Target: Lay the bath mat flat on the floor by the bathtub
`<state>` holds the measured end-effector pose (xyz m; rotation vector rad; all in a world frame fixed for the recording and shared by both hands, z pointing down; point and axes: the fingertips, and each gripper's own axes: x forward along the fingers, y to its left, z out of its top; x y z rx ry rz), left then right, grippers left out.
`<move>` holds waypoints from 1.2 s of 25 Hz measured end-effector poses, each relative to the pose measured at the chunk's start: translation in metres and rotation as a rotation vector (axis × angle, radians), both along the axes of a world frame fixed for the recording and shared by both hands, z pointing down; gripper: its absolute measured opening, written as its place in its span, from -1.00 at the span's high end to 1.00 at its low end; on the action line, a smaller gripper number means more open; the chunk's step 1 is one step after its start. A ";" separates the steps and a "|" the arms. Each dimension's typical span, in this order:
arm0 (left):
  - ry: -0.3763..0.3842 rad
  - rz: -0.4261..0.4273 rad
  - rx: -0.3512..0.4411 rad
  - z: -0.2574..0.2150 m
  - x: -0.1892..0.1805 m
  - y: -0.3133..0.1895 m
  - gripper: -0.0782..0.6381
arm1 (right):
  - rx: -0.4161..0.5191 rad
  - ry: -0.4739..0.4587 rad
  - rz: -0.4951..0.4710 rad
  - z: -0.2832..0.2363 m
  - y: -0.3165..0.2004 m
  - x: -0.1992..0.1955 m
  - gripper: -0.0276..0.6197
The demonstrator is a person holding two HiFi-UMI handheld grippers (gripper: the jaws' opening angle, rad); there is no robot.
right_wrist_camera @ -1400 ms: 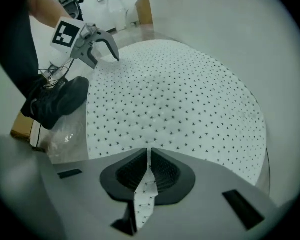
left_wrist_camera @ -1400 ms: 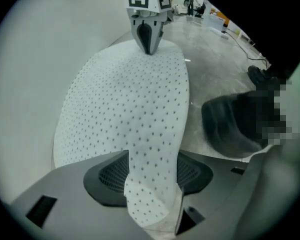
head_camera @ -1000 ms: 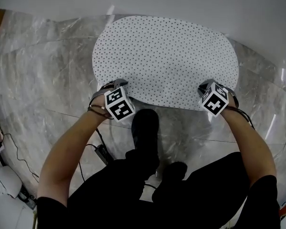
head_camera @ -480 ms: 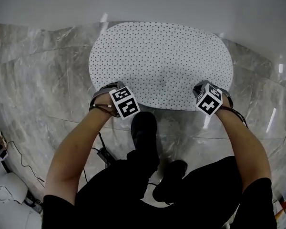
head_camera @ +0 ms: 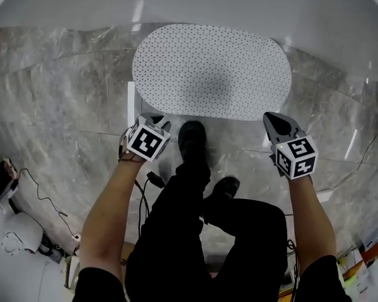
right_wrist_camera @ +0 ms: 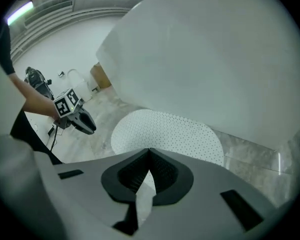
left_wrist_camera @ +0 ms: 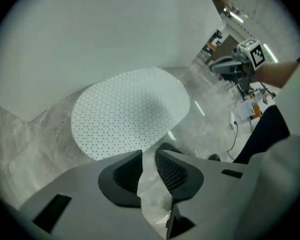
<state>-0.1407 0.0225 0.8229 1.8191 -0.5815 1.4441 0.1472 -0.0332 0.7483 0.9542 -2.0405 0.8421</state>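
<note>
Against the foot of the white bathtub [head_camera: 239,5], on the grey marble floor [head_camera: 63,106], lies your white oval bath mat [head_camera: 211,71] with its small dark dots. It is spread flat, no fold or curl showing, its long side running just beside the tub wall. A soft shadow falls across its middle.

Your left gripper [head_camera: 154,119] hangs over bare floor by the mat's near left corner, clear of the mat. Its jaws have just been closing and now stand a narrow gap apart, with nothing between them but the floor below. Your right gripper [head_camera: 277,123] hangs off the mat's near right corner, also apart from it; its jaws are together at the tips and hold nothing.

Between the two grippers, your black shoe [head_camera: 193,140] is planted on the floor just short of the mat's near edge, the other foot nearer to you. Dark cables [head_camera: 44,200] trail over the floor at the near left.
</note>
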 end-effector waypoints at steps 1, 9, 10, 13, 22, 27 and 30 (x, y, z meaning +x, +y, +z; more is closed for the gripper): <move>0.012 -0.039 0.034 -0.030 0.000 -0.003 0.54 | 0.007 -0.005 0.005 -0.025 0.003 -0.003 0.86; 0.149 -0.248 0.303 -0.294 0.016 -0.064 0.61 | 0.067 -0.041 -0.057 -0.248 -0.011 -0.067 0.86; 0.168 -0.266 0.324 -0.321 0.016 -0.071 0.62 | 0.073 -0.050 -0.067 -0.273 -0.013 -0.078 0.86; 0.219 -0.287 0.366 -0.392 0.022 -0.091 0.62 | 0.092 -0.063 -0.101 -0.339 -0.025 -0.104 0.86; 0.266 -0.168 0.516 -0.584 0.027 -0.101 0.69 | 0.194 -0.115 -0.059 -0.542 -0.045 -0.129 0.86; 0.292 -0.161 0.590 -0.647 0.035 -0.115 0.69 | 0.276 -0.165 0.007 -0.606 -0.048 -0.114 0.86; 0.293 -0.151 0.612 -0.675 0.052 -0.110 0.69 | 0.294 -0.191 0.015 -0.624 -0.039 -0.101 0.86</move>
